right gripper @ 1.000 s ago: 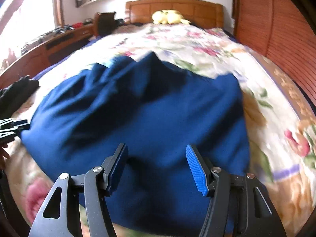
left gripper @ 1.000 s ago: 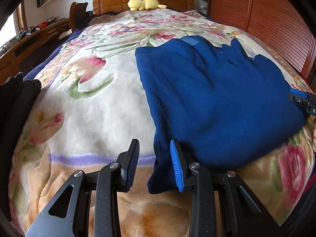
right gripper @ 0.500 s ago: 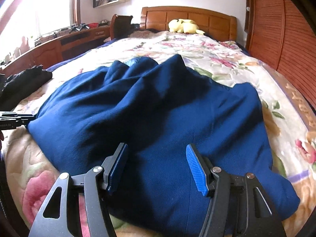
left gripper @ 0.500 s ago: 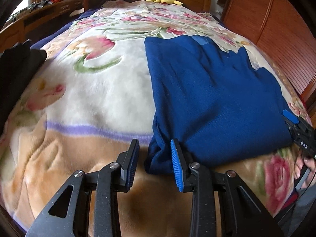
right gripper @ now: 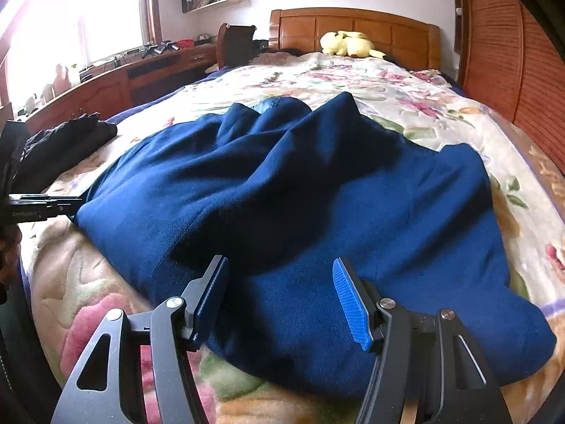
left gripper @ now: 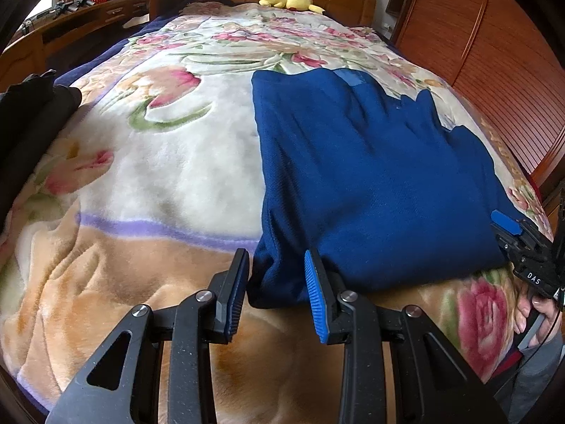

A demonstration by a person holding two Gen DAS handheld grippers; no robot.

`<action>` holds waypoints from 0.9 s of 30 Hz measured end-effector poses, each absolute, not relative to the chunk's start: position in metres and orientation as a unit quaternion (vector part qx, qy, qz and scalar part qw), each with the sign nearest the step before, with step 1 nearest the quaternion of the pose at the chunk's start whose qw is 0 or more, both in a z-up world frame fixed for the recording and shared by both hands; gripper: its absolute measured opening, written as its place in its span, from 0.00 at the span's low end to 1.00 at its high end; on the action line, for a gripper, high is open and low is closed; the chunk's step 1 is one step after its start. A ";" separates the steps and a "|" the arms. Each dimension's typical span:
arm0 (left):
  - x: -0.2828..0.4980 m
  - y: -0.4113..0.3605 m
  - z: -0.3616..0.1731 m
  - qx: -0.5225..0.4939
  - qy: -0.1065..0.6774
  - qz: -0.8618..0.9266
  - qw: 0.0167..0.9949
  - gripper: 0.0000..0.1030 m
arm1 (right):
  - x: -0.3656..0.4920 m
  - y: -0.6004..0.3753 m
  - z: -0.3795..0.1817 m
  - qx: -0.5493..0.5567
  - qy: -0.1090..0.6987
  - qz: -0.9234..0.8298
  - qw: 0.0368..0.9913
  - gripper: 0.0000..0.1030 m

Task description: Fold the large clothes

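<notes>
The left hand-held gripper (left gripper: 275, 289) is hanging with its jaws spread around the near left corner of the blue garment (left gripper: 370, 183), pads not yet pressing. The right hand-held gripper (right gripper: 279, 304) is hovering spread over the garment's near right edge. The garment is lying partly folded on the bed (left gripper: 159, 176). It is looking soft, thick and limp, likely sagging; corners are offering the best hold.

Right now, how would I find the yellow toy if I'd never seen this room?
Start at the big bed with the flowery blanket and follow it to the wooden headboard at the far end. The plush toy lies right against it. It is the only soft, bright yellow thing there, far from the dark blue garment.
</notes>
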State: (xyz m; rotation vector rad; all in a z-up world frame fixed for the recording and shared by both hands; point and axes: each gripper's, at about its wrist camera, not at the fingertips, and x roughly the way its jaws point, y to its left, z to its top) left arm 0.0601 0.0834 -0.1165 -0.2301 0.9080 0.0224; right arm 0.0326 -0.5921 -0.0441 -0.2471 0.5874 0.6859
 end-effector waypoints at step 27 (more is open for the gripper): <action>0.117 -0.036 0.016 -0.062 0.352 -0.143 0.923 0.09 | 0.037 -0.624 -0.029 -0.097 0.289 0.331 0.893 0.61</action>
